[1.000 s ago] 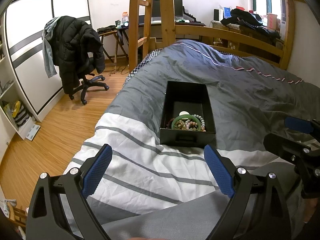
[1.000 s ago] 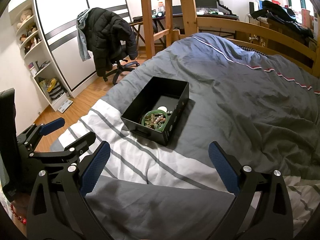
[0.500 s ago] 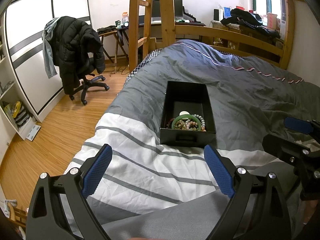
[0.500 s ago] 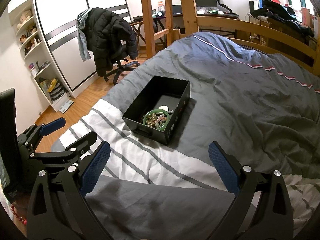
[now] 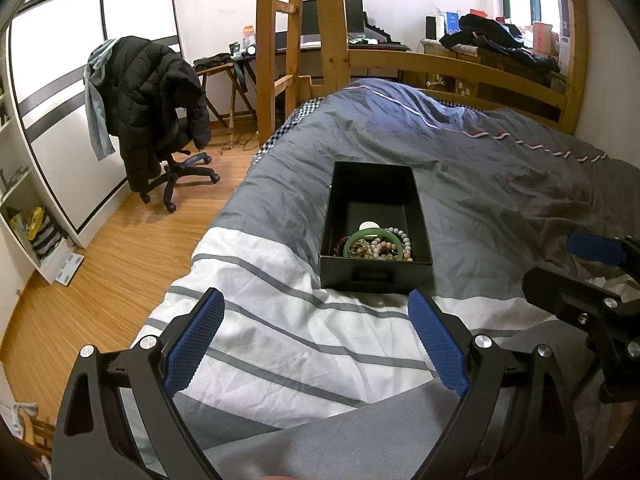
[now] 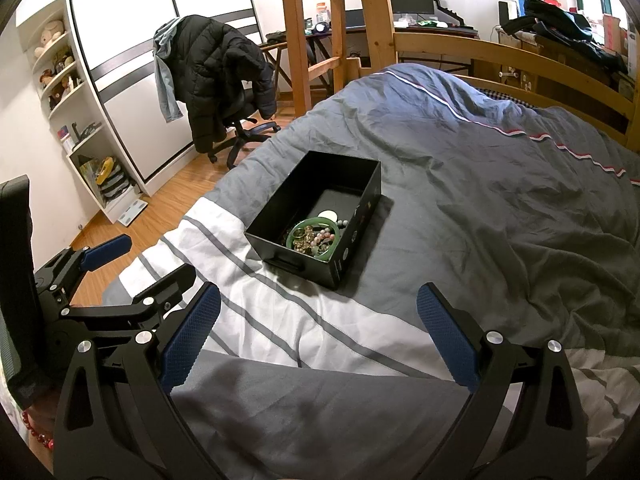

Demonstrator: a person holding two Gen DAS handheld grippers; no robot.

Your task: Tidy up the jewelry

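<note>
- Barely changing over the last second: black box (image 5: 376, 216) keeping its place on the bed (image 5: 500, 184), right-wrist view drifting only a touch, nothing lifted or set down.
- Meaning little for the task either way: jewelry (image 5: 376, 244) lying heaped at the near end of the box — green bangle (image 6: 314, 238), bead strands and gold-coloured pieces tangled together, a pale round piece (image 5: 369, 225) just behind them, far end of the box bare.
- Fitting equally a heap waiting to be sorted out and a heap gathered in and done; not settling which.
- Left hand-held gripper (image 5: 316, 344) hovering short of the box, fingers spread wide, holding nothing.
- Right hand-held gripper (image 6: 318, 338) likewise hovering over the striped part of the duvet, fingers wide apart and empty, off to the box's right front corner.
- Standing around: office chair (image 5: 168, 148) draped with a dark jacket on the wood floor, wooden ladder (image 5: 300, 40) at the bed's far-left side, desk with monitor behind, shelves (image 6: 72, 92) along the left wall.
- Nothing lying between either gripper and the box; only the box walls and the tangle itself likely hindering a clean pick of one piece.
</note>
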